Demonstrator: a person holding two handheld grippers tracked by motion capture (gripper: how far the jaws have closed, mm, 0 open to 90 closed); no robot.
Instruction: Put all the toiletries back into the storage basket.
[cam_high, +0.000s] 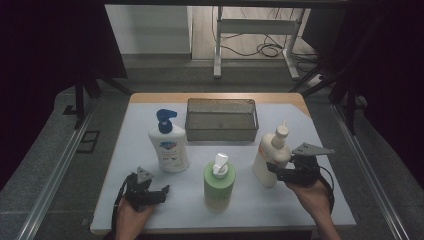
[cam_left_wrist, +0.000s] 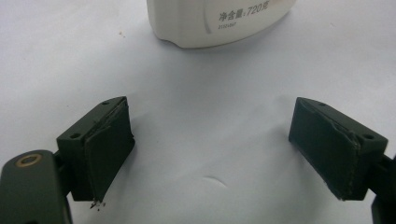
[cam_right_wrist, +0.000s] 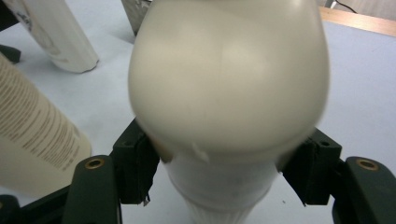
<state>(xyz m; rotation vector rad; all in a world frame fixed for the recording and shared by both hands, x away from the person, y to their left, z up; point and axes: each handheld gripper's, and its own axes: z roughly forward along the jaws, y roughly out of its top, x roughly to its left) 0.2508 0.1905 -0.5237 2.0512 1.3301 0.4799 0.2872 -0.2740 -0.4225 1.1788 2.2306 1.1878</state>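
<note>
High view has the right gripper (cam_high: 272, 170) set against the lower side of the cream bottle (cam_high: 270, 150), which stands on the table (cam_high: 300, 200) at the person's right. Right gripper view looks straight up the bottle (cam_right_wrist: 229, 84): its narrow part sits between the two jaws and the wide body swells just beyond them. The pads (cam_right_wrist: 140, 168) stand about half open, hard up against the bottle on either side. I cannot tell whether they press on it or merely flank it.

The left gripper (cam_high: 162, 190) rests low on the table with its jaws wide apart and nothing between them (cam_left_wrist: 212, 154). The pump bottle (cam_left_wrist: 210, 23) stands just beyond its fingertips, not touching. The green bottle (cam_high: 219, 185) stands between the two grippers.

To my eye the step in hand is the grasp on the cream bottle, and its likely home is the basket (cam_high: 221, 101), which lies well beyond the right fingers and a little to their left. The next move calls for a firm, level squeeze on the narrow part, since the body is smooth and top-heavy above the pads. Then comes a lift straight up, high enough to clear the basket's rim and steering clear of the green bottle to the left of the fingers.
</note>
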